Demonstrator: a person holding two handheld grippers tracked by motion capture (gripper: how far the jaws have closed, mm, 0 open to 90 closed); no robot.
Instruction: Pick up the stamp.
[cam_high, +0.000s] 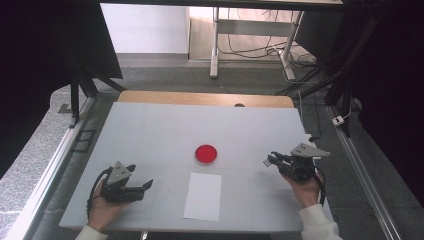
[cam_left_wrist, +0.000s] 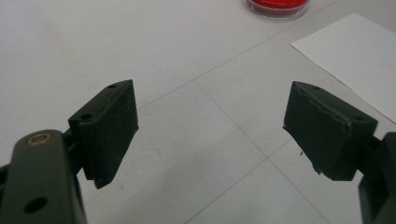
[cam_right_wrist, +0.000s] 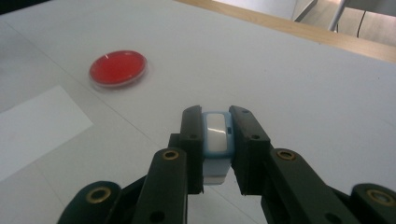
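Observation:
My right gripper (cam_right_wrist: 217, 122) is shut on a small light-blue block with a white face (cam_right_wrist: 216, 135), held just above the table. From above, this gripper (cam_high: 270, 160) sits at the table's right, pointing left toward a round red dish (cam_high: 206, 154) near the middle. The red dish (cam_right_wrist: 117, 68) lies ahead and to the left of its jaws. My left gripper (cam_left_wrist: 210, 126) is open above bare table, with nothing between its black pads (cam_left_wrist: 112, 126). It rests at the front left (cam_high: 141, 178), pointing right. A white paper sheet (cam_high: 203, 196) lies in front of the dish.
The white table top (cam_high: 150, 130) has a wooden strip (cam_high: 200, 97) along its far edge. In the left gripper view, the paper sheet (cam_left_wrist: 355, 51) and the red dish (cam_left_wrist: 278, 5) lie ahead to the right. Frame posts and cables stand beyond the table.

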